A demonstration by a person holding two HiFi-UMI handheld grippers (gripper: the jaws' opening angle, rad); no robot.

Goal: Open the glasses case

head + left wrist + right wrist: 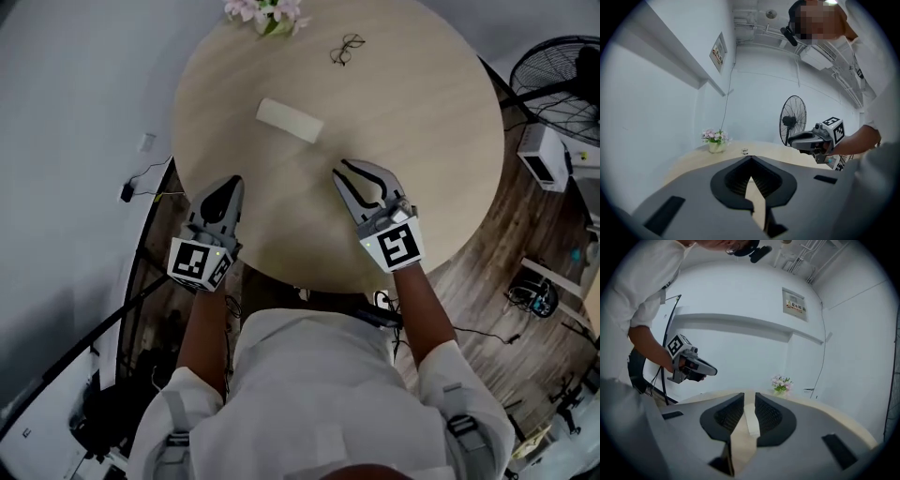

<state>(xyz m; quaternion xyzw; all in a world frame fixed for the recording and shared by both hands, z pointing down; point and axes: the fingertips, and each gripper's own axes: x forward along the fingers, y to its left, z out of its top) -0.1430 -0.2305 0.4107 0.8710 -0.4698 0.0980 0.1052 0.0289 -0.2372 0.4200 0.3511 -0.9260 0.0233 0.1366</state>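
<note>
A cream glasses case (289,120) lies closed on the round wooden table (422,141), a little left of centre. My left gripper (232,181) hovers over the table's near-left edge with its jaws shut and nothing between them. My right gripper (340,171) is over the near side, just right of the case and a short way from it, open by a narrow gap. In the right gripper view the case (751,422) shows as a pale strip through the gap between the jaws. The left gripper view shows its own gripper (750,158) closed at the tip.
A pair of wire glasses (347,49) lies at the far side, beside a small pot of pink flowers (267,14). A standing fan (562,80) and a white box (544,155) are on the floor to the right. Cables run along the floor at the left.
</note>
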